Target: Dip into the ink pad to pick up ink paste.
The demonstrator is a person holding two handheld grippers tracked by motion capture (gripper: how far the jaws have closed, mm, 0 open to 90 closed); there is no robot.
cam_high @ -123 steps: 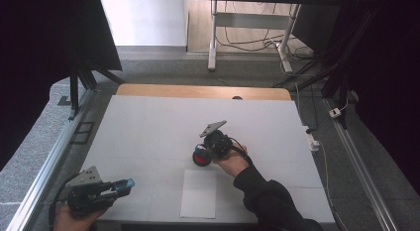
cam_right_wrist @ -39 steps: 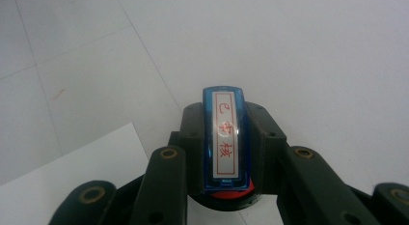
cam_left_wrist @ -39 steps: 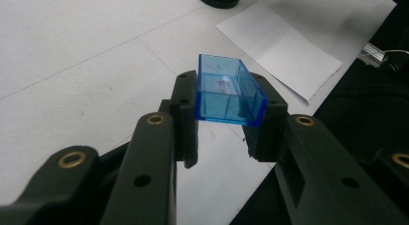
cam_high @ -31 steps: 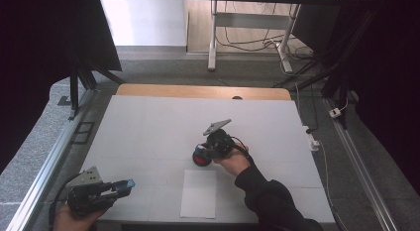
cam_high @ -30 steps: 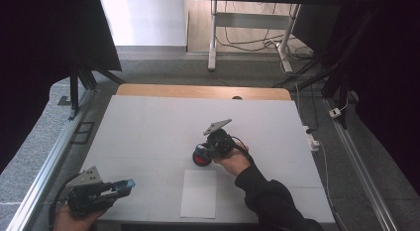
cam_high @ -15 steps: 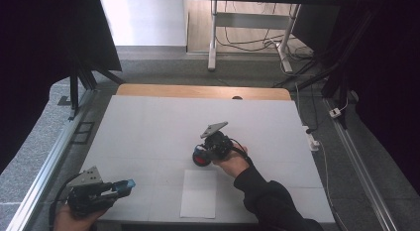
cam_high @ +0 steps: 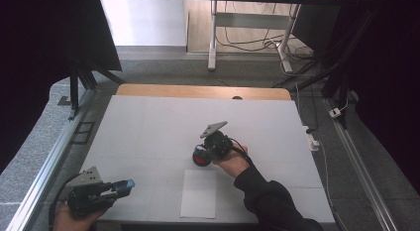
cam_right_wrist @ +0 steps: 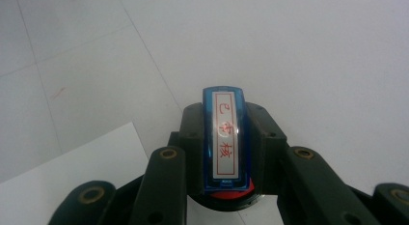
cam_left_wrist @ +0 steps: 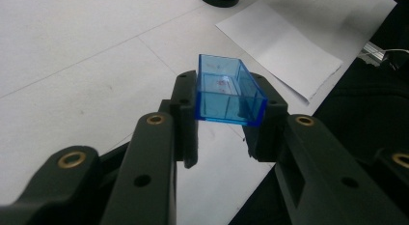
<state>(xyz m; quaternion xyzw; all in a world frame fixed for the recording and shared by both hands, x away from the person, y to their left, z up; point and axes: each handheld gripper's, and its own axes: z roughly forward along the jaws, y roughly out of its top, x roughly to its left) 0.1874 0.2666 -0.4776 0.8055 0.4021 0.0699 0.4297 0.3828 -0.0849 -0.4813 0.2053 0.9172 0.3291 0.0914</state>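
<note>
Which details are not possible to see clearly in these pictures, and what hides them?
- Red ink pad: right gripper view, mostly covered by the blue stamp held in the right gripper; whether the stamp touches the pad is unclear.
- Red marks inside the blue cap: left gripper view, too faint to read; the left gripper clamps it.
- White paper: left gripper view, one corner hidden behind a dark sleeve.
- Stamp in the high view: too small, hidden by the gripper body.

One blue cap point(cam_left_wrist: 230, 95); one stamp point(cam_right_wrist: 226, 138); one ink pad point(cam_high: 201, 157); one paper sheet point(cam_high: 199, 193); two tools.
</note>
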